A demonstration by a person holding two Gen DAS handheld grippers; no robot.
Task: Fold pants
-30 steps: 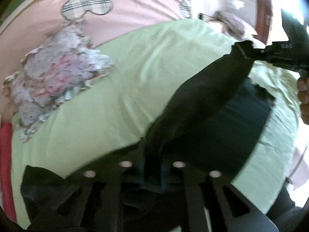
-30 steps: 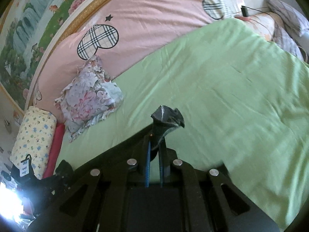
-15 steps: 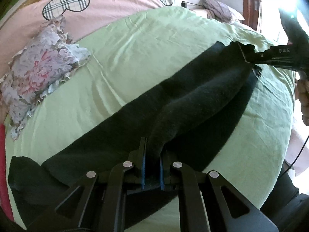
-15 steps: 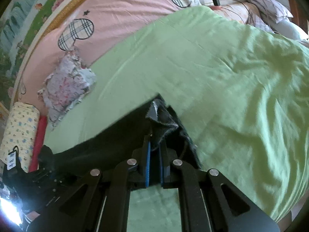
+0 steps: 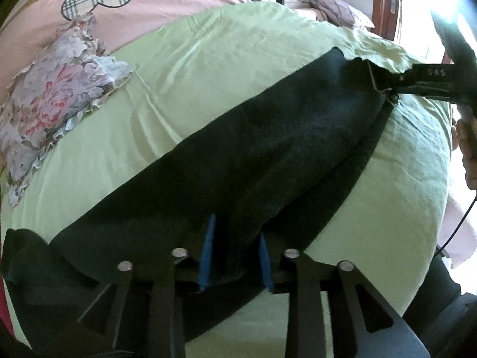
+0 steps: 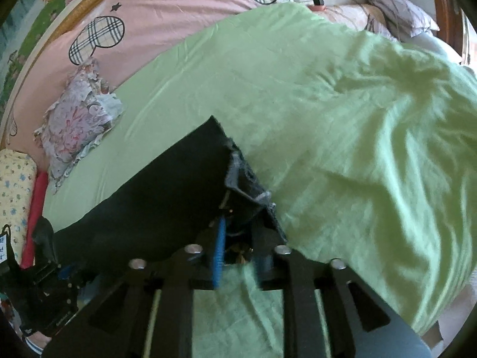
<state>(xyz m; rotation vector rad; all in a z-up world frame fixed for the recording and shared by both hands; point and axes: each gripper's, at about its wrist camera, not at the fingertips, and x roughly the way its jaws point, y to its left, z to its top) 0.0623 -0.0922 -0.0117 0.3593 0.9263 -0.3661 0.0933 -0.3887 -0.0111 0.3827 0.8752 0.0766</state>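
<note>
Black pants (image 5: 238, 155) lie flat across green bed sheet (image 5: 208, 68). Left tongs (image 5: 235, 256) apart, cloth loose between. Right tongs (image 6: 238, 253) apart at pants' right end. Flower pillow (image 6: 77, 119) far left.

The right gripper (image 6: 238, 256) is being shown with its jaws parted around a bunched corner of the black pants (image 6: 167, 191), which are lying on the green sheet (image 6: 342, 125). A floral pillow (image 6: 77, 125) is lying far left.
</note>
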